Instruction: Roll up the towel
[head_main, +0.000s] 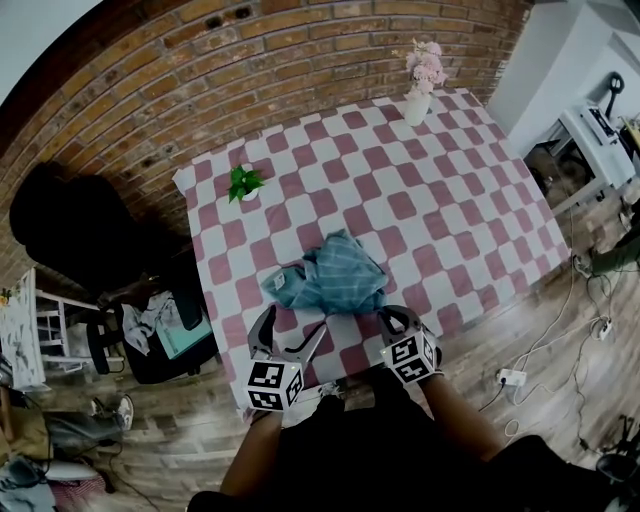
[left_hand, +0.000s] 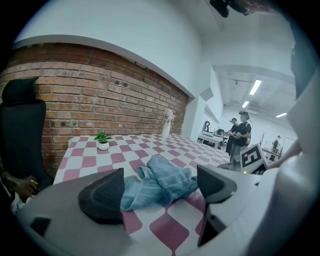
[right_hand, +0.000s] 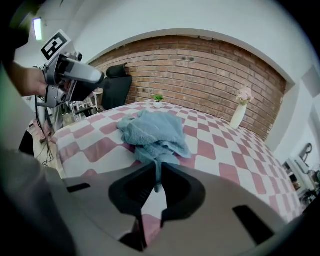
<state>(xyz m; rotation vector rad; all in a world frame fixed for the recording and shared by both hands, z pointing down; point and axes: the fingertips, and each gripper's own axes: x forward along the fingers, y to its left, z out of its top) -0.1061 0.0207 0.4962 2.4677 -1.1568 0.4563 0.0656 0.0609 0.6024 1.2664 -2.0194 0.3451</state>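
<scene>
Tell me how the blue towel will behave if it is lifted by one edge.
Likely floppy: the towel lies crumpled in soft folds, so it should sag and drape. Probably light: the right gripper pinches just a thin edge of it. On the checked tablecloth it would probably drag rather than slide or roll.

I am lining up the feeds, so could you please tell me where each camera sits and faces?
Head view: on the person's head, looking steeply down at the towel on the checked table; both arms, left gripper and right gripper show.
Left gripper view: on the left gripper, looking along its open fingers at the towel and brick wall.
Right gripper view: on the right gripper, its fingers shut on a towel corner; left gripper shows upper left.
Shared: all see the towel and table.
</scene>
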